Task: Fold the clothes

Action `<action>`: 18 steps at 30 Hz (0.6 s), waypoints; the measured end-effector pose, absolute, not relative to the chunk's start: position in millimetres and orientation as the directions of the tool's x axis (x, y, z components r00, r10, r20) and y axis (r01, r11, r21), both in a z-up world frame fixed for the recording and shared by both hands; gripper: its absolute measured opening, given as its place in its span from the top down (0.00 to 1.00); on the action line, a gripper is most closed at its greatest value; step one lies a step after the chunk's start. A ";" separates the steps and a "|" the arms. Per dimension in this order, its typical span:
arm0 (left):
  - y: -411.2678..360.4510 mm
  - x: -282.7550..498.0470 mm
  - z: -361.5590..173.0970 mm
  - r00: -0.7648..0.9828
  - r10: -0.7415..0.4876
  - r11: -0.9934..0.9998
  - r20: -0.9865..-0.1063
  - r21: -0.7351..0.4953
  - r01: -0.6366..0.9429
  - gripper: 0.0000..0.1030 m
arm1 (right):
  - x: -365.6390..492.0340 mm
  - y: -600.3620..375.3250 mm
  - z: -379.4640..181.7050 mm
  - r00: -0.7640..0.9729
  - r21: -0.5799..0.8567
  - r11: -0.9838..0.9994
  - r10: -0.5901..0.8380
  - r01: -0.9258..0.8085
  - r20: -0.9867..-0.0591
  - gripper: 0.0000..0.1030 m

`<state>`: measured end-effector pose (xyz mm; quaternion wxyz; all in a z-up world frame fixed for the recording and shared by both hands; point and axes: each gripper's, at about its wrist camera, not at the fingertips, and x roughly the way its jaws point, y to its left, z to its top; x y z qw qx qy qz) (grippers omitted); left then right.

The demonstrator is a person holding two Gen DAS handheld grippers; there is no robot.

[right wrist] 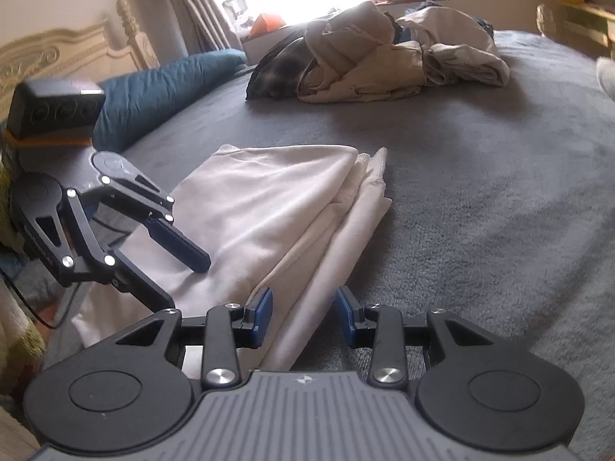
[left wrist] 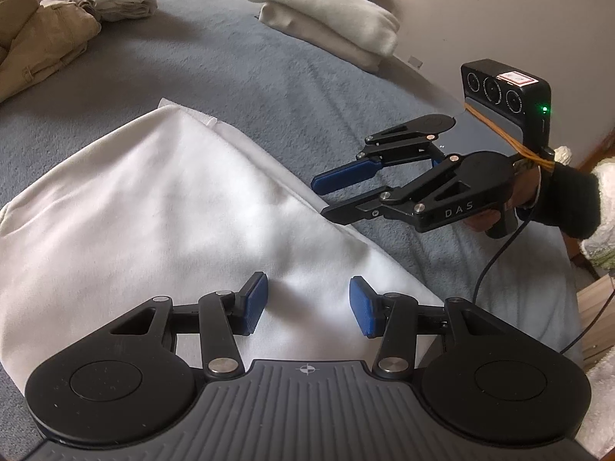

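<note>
A white garment [left wrist: 161,207] lies folded lengthwise on the grey bed cover [left wrist: 269,77]. In the right wrist view the white garment [right wrist: 269,199] shows stacked layers along its right edge. My left gripper [left wrist: 307,301] stands open over the near part of the cloth, nothing pinched between its blue pads. Seen from the right, the left gripper [right wrist: 184,280] has its fingertips down at the cloth. My right gripper [left wrist: 321,198] is at the garment's right edge, jaws apart. In its own view the right gripper [right wrist: 303,307] straddles the layered edge without pressing on it.
A folded white fleece stack [left wrist: 326,19] sits at the far right of the bed. A heap of beige and plaid clothes [right wrist: 376,57] lies at the far side. A teal pillow [right wrist: 165,88] rests by the headboard [right wrist: 57,53]. A cable [left wrist: 496,253] trails from the right gripper.
</note>
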<state>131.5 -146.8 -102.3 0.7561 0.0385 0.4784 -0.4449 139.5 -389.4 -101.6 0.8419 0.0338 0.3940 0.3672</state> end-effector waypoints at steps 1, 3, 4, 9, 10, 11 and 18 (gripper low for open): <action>-146.3 131.9 -103.0 0.145 -0.637 0.601 -0.757 -0.371 0.708 0.55 | 139.8 -390.9 -103.3 0.414 0.366 0.725 0.653 -0.583 -0.634 0.63; -145.9 132.7 -103.8 0.142 -0.640 0.602 -0.755 -0.379 0.703 0.55 | 142.0 -393.2 -107.6 0.397 0.407 0.721 0.666 -0.562 -0.632 0.63; -145.4 133.1 -104.2 0.140 -0.642 0.603 -0.754 -0.383 0.700 0.55 | 143.3 -394.7 -110.2 0.388 0.429 0.718 0.673 -0.548 -0.630 0.62; -143.8 133.6 -105.2 0.137 -0.647 0.605 -0.750 -0.395 0.691 0.55 | 153.5 -406.3 -122.2 0.330 0.584 0.681 0.729 -0.442 -0.599 0.62; -143.5 133.4 -105.2 0.137 -0.647 0.605 -0.750 -0.397 0.690 0.55 | 154.9 -408.2 -123.8 0.323 0.602 0.675 0.735 -0.426 -0.596 0.62; -143.2 133.3 -105.3 0.136 -0.648 0.605 -0.749 -0.398 0.689 0.55 | 155.5 -409.1 -124.5 0.318 0.607 0.674 0.737 -0.421 -0.597 0.62; -142.2 133.6 -106.1 0.133 -0.653 0.606 -0.745 -0.409 0.682 0.55 | 147.5 -382.4 -113.5 0.322 0.439 0.724 0.653 -0.533 -0.686 0.63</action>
